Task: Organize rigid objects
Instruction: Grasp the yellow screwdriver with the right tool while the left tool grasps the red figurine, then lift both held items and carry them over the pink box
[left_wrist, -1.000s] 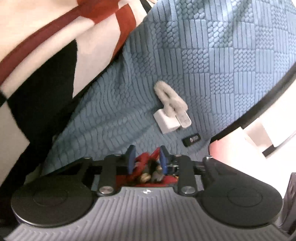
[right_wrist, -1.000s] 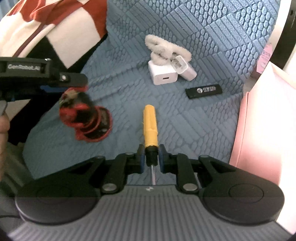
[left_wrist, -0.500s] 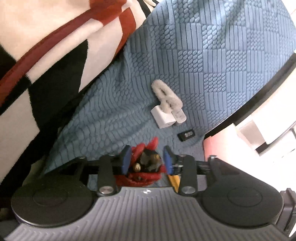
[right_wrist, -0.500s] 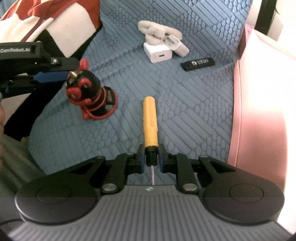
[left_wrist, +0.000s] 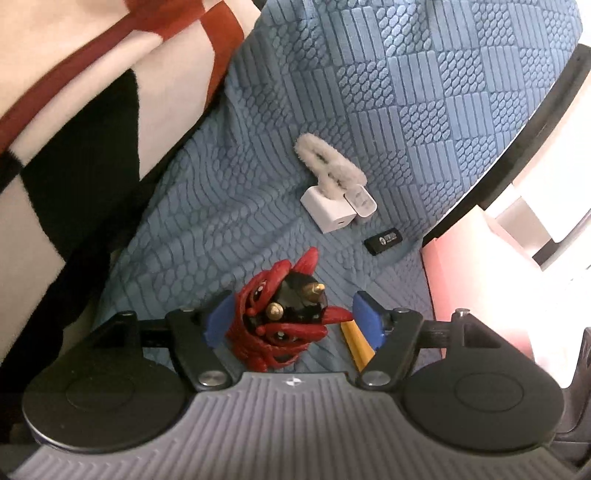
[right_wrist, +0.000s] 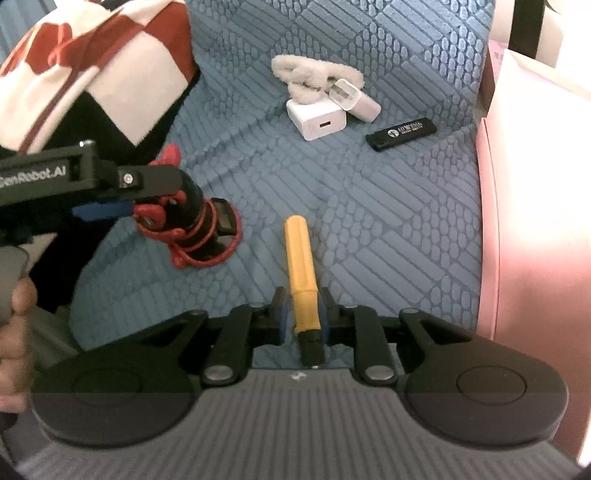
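Observation:
A red and black figurine (left_wrist: 284, 317) stands upright on the blue textured cloth (left_wrist: 369, 92), between the jaws of my left gripper (left_wrist: 292, 312). Those jaws are opening and the blue pads stand clear of it. From the right wrist the same figurine (right_wrist: 192, 221) shows under the left gripper's finger (right_wrist: 147, 181). A yellow-handled screwdriver (right_wrist: 301, 254) lies on the cloth with its handle end between the pads of my right gripper (right_wrist: 303, 317). Its jaws are opening slightly, and a thin gap shows beside the handle.
Further back lie two white charger plugs (right_wrist: 317, 120), a fluffy beige hair clip (right_wrist: 310, 77) and a black USB stick (right_wrist: 400, 133). A pink box (right_wrist: 535, 221) borders the cloth on the right. A red, white and black blanket (right_wrist: 92, 62) lies at the left. A person's hand (right_wrist: 14, 314) holds the left gripper.
The left gripper brought the figurine down onto the cloth and its jaws spread apart from it. The right gripper's pads now flank the yellow handle instead of the black collar.

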